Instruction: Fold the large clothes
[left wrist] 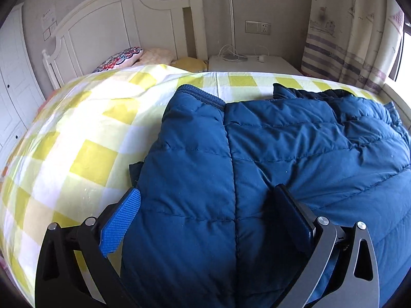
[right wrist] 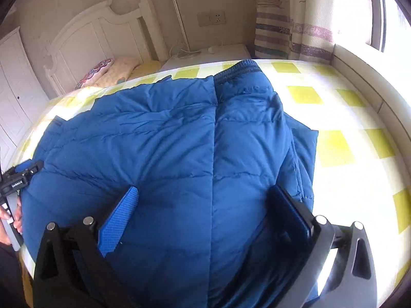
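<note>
A blue quilted down jacket (left wrist: 282,141) lies flat on the yellow-and-white checked bed sheet (left wrist: 84,138). One sleeve with a ribbed cuff (left wrist: 200,93) runs along its left side. My left gripper (left wrist: 206,192) is open, its fingers wide apart on either side of that sleeve at the near edge. In the right wrist view the jacket (right wrist: 154,141) fills the middle, and the other sleeve's cuff (right wrist: 239,69) points toward the headboard. My right gripper (right wrist: 204,190) is open too, straddling this sleeve. The left gripper (right wrist: 23,172) shows at the far left, held by a hand (right wrist: 10,218).
A white headboard (left wrist: 108,28) and pillows (left wrist: 123,56) stand at the far end. A white nightstand (left wrist: 251,63) carries a lamp pole and cables. Striped curtains (left wrist: 344,38) and a window ledge (right wrist: 364,77) line the right side. White wardrobe doors (left wrist: 12,77) are at the left.
</note>
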A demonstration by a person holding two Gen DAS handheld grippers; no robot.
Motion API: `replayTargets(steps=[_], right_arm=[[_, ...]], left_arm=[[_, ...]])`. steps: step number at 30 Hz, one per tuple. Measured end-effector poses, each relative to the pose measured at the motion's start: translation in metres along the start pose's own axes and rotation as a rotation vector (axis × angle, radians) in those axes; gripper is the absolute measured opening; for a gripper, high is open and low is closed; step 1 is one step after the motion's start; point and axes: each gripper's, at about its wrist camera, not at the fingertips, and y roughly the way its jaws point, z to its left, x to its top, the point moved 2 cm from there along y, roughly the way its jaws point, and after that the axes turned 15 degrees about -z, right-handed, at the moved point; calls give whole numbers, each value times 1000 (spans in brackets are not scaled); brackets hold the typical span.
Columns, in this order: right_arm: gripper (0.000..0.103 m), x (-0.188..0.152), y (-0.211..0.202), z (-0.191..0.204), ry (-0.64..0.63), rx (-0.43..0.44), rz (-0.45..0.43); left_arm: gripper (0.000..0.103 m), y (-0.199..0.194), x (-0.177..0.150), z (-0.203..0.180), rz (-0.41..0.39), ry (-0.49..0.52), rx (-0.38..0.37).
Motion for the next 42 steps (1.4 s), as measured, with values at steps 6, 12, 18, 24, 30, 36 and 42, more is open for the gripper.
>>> replayTargets(steps=[6, 12, 18, 24, 30, 36, 42], right_arm=[[100, -1, -11, 5, 33, -53, 8], [99, -5, -69, 84, -154, 44, -116], [101, -45, -52, 126, -330, 18, -84], [100, -39, -55, 116, -308, 35, -41], [100, -27, -84, 43, -149, -97, -86], [101, -53, -70, -8, 19, -11, -44], [101, -51, -62, -7, 36, -15, -25]], left_arm=[[99, -3, 3, 5, 27, -34, 36], [99, -83, 17, -47, -130, -24, -68], [99, -59, -20, -124, -54, 144, -96], [99, -66, -28, -104, -48, 103, -153], [99, -79, -35, -22, -17, -10, -15], [99, -66, -57, 16, 28, -139, -52], [99, -61, -56, 3, 15, -109, 17]])
